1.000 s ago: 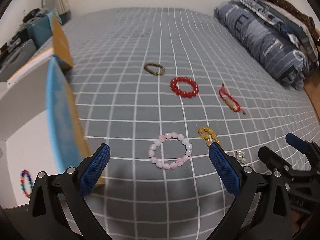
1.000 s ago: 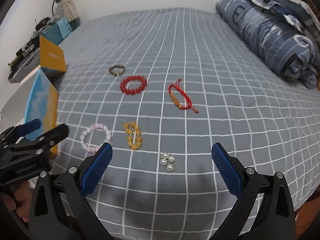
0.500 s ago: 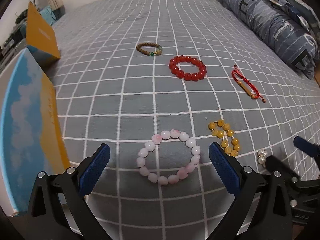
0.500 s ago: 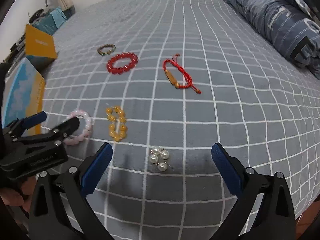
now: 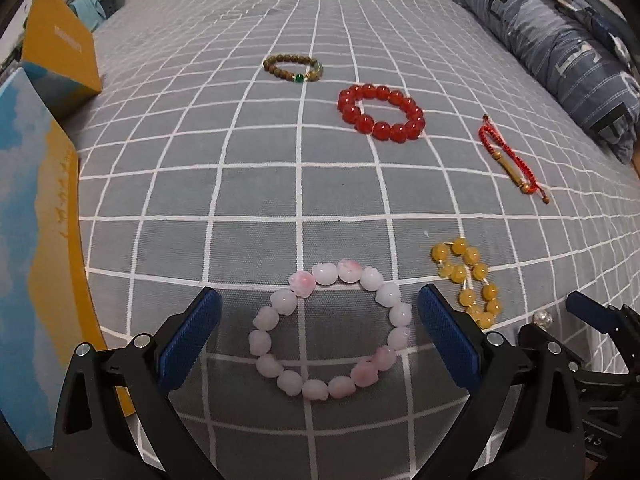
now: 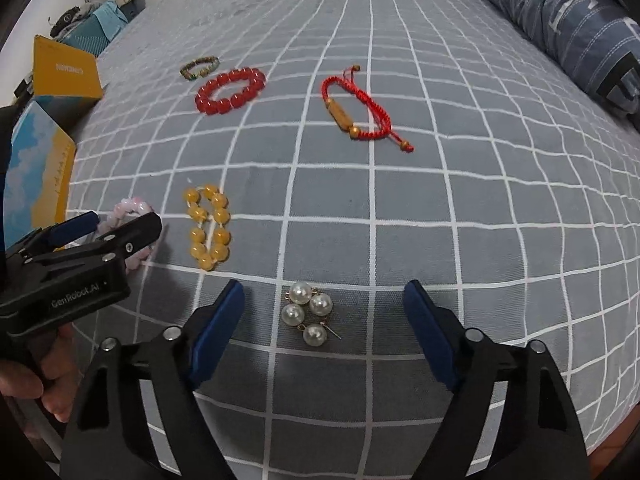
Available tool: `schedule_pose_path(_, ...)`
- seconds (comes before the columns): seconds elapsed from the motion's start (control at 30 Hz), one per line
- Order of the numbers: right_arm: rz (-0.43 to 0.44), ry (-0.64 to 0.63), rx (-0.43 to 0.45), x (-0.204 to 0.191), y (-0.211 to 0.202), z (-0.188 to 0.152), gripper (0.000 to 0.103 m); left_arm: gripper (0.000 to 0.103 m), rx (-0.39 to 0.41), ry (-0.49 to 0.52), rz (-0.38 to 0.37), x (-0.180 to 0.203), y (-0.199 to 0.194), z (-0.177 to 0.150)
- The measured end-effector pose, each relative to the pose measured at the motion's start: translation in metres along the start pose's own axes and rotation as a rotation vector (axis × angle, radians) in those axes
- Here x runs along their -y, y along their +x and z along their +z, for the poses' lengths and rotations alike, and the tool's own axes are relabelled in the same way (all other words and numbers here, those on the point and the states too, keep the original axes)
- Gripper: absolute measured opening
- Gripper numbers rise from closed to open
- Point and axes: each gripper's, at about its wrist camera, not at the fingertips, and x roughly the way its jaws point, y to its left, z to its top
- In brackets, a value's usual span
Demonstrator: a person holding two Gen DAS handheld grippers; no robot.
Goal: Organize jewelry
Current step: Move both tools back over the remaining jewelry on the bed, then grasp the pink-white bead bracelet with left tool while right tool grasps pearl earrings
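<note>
Jewelry lies on a grey checked bedsheet. A pink bead bracelet (image 5: pixel 330 330) lies between the wide-open fingers of my left gripper (image 5: pixel 320 340), which is empty. Pearl earrings (image 6: pixel 308 314) lie between the wide-open fingers of my right gripper (image 6: pixel 324 332), also empty. A yellow bead bracelet (image 5: pixel 468 280) (image 6: pixel 209 226) lies between the two. Farther off are a red bead bracelet (image 5: pixel 380 112) (image 6: pixel 231 90), a red cord bracelet (image 5: pixel 510 160) (image 6: pixel 356 110) and a brown bead bracelet (image 5: pixel 294 67) (image 6: pixel 199 67).
A blue and yellow box (image 5: pixel 36 240) stands at the left of the bed, with its yellow lid (image 5: pixel 60 56) behind it. A folded blue quilt (image 5: pixel 560 44) lies at the right. The left gripper body (image 6: pixel 72 264) shows in the right wrist view.
Both grippers have moved forward and down toward the bed. The pink bracelet now lies between the left fingers and the pearl earrings between the right fingers. Both stay open.
</note>
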Motion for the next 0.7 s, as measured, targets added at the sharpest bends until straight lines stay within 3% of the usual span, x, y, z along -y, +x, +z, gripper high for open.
schedule_pose_path(0.1, 0.009, 0.005, -0.008, 0.001, 0.003, 0.000, 0.068, 0.094, -0.009, 0.000, 0.003, 0.000, 0.005, 0.000)
schedule_pose_path(0.17, 0.007, 0.004, -0.010, 0.001, 0.004, 0.000, 0.063, 0.086, -0.007, 0.000, 0.015, 0.000, 0.005, 0.000)
schedule_pose_path(0.37, 0.004, -0.023, -0.024, -0.004, 0.003, 0.001, 0.042, 0.052, -0.007, -0.003, 0.020, -0.001, 0.002, 0.001)
schedule_pose_path(0.5, -0.001, -0.014, -0.038, -0.004, 0.005, 0.002, 0.023, 0.022, 0.000, 0.019, 0.013, 0.000, -0.002, 0.001)
schedule_pose_path(0.7, 0.029, 0.037, -0.049, 0.001, 0.002, 0.004, 0.022, 0.021, 0.027, 0.018, -0.008, -0.001, -0.012, 0.000)
